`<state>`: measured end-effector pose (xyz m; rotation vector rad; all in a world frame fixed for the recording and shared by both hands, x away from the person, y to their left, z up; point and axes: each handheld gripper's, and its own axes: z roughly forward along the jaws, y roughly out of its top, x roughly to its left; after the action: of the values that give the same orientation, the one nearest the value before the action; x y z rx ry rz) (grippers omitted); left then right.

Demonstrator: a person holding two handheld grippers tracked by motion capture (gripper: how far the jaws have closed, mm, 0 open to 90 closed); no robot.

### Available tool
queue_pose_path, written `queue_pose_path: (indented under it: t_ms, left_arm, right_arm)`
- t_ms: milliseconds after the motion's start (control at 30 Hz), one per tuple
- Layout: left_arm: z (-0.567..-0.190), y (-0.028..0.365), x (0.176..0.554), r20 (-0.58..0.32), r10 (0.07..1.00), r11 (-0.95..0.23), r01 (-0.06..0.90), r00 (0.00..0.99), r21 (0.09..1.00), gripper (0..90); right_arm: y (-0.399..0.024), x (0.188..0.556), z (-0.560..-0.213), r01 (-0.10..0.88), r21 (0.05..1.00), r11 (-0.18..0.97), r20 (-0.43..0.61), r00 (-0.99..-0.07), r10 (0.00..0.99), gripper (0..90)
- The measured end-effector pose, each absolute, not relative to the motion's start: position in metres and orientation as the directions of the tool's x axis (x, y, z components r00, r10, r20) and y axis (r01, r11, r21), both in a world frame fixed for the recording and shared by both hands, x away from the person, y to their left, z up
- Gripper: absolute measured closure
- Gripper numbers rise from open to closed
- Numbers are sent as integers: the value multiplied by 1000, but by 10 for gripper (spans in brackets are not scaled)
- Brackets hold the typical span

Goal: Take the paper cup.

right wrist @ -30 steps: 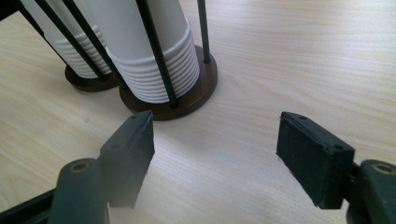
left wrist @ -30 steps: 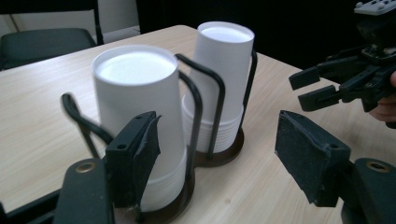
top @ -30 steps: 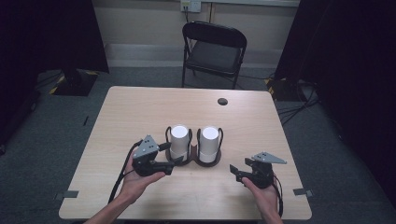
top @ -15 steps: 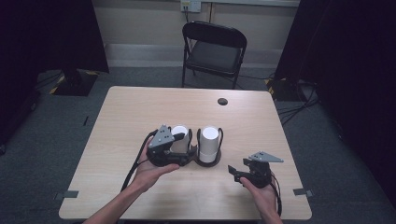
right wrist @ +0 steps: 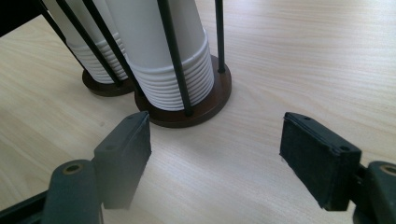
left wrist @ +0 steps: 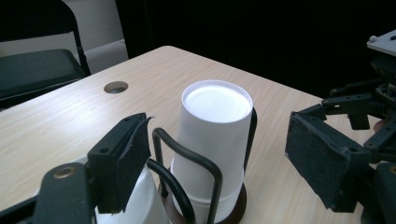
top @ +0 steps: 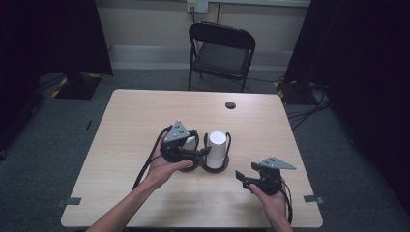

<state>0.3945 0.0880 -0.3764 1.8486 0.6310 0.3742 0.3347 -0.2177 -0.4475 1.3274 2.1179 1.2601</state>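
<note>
Two cup stacks (top: 217,147) mid-bench; left gripper (top: 189,153) jaws apart, just been opening, needed centring over the left stack; right gripper (top: 249,180) jaws wide, empty.

The right gripper (right wrist: 215,156) hung low over the pale wooden table (right wrist: 299,60), its two black padded jaws spread wide with bare tabletop between them. Just beyond the left jaw stood a stack of white cups (right wrist: 161,51) on a round dark base (right wrist: 212,100), caged by thin black rods (right wrist: 175,56). A second stack of cups (right wrist: 79,39) on its own base stood just beside it, farther to the left. The gripper touched neither stack.
</note>
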Motion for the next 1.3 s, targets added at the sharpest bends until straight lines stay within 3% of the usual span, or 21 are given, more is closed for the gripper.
queue_pose_path:
  t_ms: [333,533,1300]
  left_arm:
    - [-366,74,408,-59,563,-264,247,824,932,253]
    - [-366,61,415,-47,552,-289,244,832,926,204]
    - [-380,37,430,-12,549,-355,246,835,902,276]
  right_arm:
    - [-217,336,-449,555,813,174,161,-501,850,227]
    - [-215,336,-449,552,814,181,156,-507,848,230]
    - [-217,334,-448,537,824,178,145,-504,852,251]
